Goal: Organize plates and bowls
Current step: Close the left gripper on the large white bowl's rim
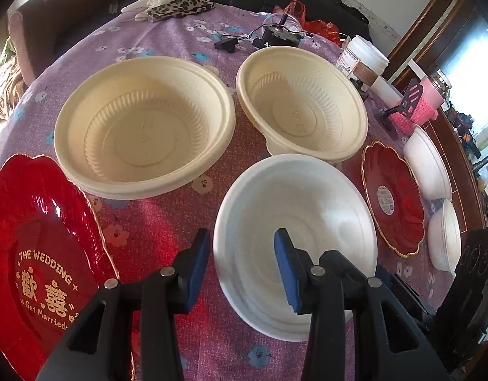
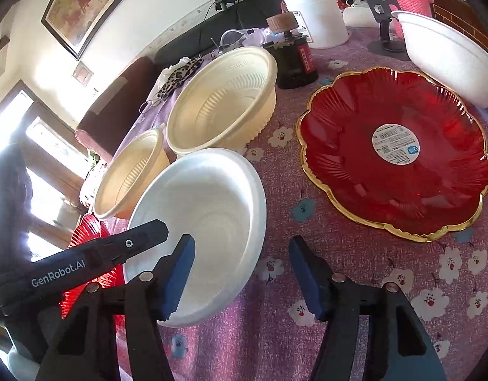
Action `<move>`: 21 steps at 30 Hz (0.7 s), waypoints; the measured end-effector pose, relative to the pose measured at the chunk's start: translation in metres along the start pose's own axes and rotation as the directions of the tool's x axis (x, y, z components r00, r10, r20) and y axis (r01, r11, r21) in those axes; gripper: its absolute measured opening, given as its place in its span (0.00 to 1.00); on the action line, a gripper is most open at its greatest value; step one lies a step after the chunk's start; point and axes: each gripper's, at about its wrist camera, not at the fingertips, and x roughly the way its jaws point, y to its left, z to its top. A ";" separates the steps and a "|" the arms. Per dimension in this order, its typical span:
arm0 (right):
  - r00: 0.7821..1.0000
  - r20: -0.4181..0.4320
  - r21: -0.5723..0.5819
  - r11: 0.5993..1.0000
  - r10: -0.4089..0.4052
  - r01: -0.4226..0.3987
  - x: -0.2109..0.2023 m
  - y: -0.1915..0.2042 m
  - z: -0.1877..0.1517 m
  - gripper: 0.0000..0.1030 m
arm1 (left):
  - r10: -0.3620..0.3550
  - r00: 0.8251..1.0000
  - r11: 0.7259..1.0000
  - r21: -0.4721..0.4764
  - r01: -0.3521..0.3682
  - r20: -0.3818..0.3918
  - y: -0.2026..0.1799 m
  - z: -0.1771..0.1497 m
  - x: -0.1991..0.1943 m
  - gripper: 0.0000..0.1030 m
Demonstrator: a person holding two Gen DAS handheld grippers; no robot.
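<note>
A white foam bowl (image 1: pixel 307 209) stands on the purple flowered cloth with both grippers at its rim. My left gripper (image 1: pixel 242 270) is shut on its left rim, one blue pad outside and one against the inner wall. My right gripper (image 2: pixel 240 276) is open and straddles the white bowl (image 2: pixel 212 209) at its right rim; the outer pad is clear of it. Behind stand two cream ribbed bowls, a large one (image 1: pixel 142 127) and a smaller one (image 1: pixel 304 101). A red plate with gold lettering (image 1: pixel 37 254) lies left, and a gold-rimmed red plate (image 2: pixel 393 155) lies right.
Two more white bowls (image 1: pixel 428 165) (image 1: pixel 447 235) sit beyond the gold-rimmed plate. At the back are a white jar (image 2: pixel 313 16), a dark bottle (image 2: pixel 294 60), a phone stand (image 2: pixel 383 16), a pink knitted cover (image 1: pixel 418 104), a leopard-print cloth (image 1: pixel 177 8) and a small device with cables (image 1: pixel 275 35).
</note>
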 end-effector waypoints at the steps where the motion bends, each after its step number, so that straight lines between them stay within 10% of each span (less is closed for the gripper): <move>1: 1.000 0.001 -0.001 1.000 0.000 0.000 0.001 0.000 0.000 0.63 | 0.006 1.000 1.000 0.006 -0.006 -0.001 -0.002 0.001 0.001 0.39; 11: 0.999 -0.005 0.044 0.998 0.049 -0.049 0.001 -0.008 -0.004 0.32 | 0.021 1.000 1.000 0.001 -0.021 -0.013 -0.004 -0.008 0.004 0.13; 21: 1.000 0.018 0.032 0.999 0.012 -0.012 -0.024 0.001 -0.008 0.26 | 0.016 0.999 1.000 0.023 -0.017 0.050 -0.015 -0.027 -0.020 0.13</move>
